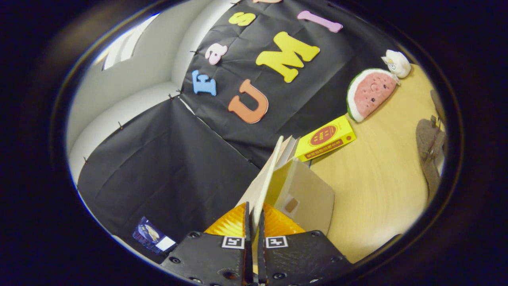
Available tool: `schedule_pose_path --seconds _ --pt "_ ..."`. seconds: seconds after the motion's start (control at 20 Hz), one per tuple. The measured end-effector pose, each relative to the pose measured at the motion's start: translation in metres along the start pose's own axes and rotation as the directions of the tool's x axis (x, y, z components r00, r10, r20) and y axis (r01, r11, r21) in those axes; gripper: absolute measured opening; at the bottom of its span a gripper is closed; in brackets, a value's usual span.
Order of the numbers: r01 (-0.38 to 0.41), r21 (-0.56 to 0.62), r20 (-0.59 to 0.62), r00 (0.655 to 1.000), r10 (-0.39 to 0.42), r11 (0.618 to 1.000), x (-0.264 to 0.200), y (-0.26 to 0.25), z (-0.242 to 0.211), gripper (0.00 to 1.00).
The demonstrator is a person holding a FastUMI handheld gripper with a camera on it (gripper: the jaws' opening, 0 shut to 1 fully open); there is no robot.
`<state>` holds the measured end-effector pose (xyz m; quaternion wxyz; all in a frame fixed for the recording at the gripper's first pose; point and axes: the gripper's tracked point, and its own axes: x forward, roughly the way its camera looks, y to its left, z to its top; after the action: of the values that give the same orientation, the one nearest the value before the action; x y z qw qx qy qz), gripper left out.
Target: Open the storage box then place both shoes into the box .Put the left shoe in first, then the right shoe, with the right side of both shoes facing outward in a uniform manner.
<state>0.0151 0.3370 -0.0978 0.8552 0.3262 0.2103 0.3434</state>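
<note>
Two fingers: the gripper point(254, 222) is pinched tight on the thin pale lid point(266, 174) of the storage box point(305, 198), both fingers pressing its edge, the lid running away toward 12 o'clock from the tips.
Packet: a small blue packet point(152, 236) lies at about 9 o'clock from the fingers, against the black cloth wall.
Box: the cardboard body sits just ahead at 1 o'clock, touching the lid along its hinge side; opening looks partway done, by my reading.
Yellow carton: a flat yellow carton point(326, 139) lies beyond the box at 1 o'clock on the counter point(377, 178).
Toys: a watermelon plush point(369, 93) and a small white plush point(397, 62) rest farther off at 2 o'clock.
Shoe: a grey-brown shape point(430, 147) at 3 o'clock may be a shoe; too blurred to tell which.
Risk: the lid is thin and gripped near its edge, so it could slip free and drop shut, or the light box could drag or tip if pulled sideways.
</note>
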Motion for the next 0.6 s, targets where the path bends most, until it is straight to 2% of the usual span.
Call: schedule_pose_path --seconds 0.3,0.6 --pt "-0.081 -0.152 -0.013 0.997 0.080 0.985 0.029 0.098 0.038 0.05" --pt "-0.128 -0.338 -0.086 0.991 0.104 0.933 0.087 0.189 0.014 0.05"
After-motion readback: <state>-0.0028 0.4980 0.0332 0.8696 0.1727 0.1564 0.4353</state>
